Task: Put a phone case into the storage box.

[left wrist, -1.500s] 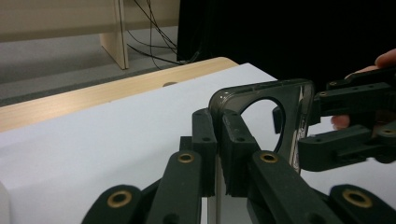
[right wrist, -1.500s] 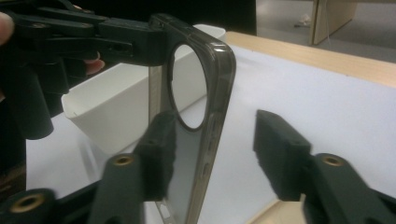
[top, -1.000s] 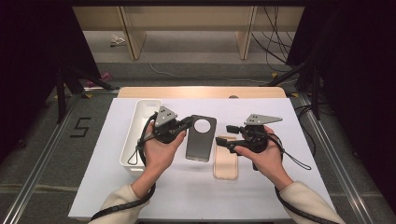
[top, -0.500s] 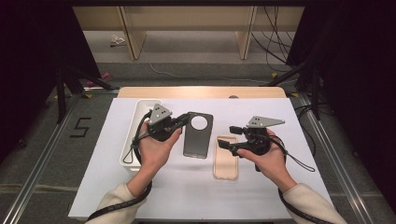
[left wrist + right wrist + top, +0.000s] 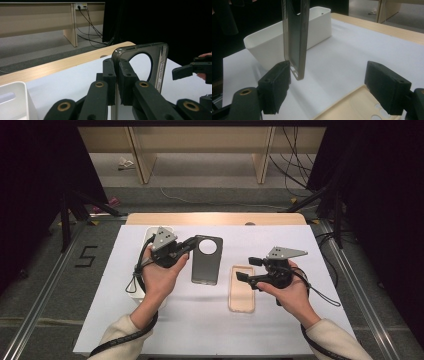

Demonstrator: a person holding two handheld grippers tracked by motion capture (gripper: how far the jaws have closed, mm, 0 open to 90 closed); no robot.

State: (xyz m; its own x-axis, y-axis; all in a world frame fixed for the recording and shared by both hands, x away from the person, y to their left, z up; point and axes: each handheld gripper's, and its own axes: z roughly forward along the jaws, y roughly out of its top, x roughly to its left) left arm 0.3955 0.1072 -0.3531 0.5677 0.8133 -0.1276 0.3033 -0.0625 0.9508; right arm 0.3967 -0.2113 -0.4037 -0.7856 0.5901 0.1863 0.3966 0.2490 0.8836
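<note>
— What has the left gripper (image 5: 189,247) got?

— Its jaws are pressed together on the top corner of the grey phone case (image 5: 205,260), right beside the round camera hole. In the left gripper view the case (image 5: 147,65) stands on edge, clamped between the two black pads (image 5: 125,82).

— Is the case off the table?

— It seems so; in the right gripper view it (image 5: 295,37) hangs upright with its lower end clear of the white sheet (image 5: 342,52).

— And the right gripper (image 5: 245,269)?

— Spread wide, holding nothing, just beside the upper end of the tan phone case (image 5: 242,288), which lies flat on the sheet.

— Anything else nearby?

— A white bin (image 5: 150,234) at the left, partly under the left hand (image 5: 159,275); the right hand (image 5: 290,292) grips its tool near the sheet's right side.
</note>
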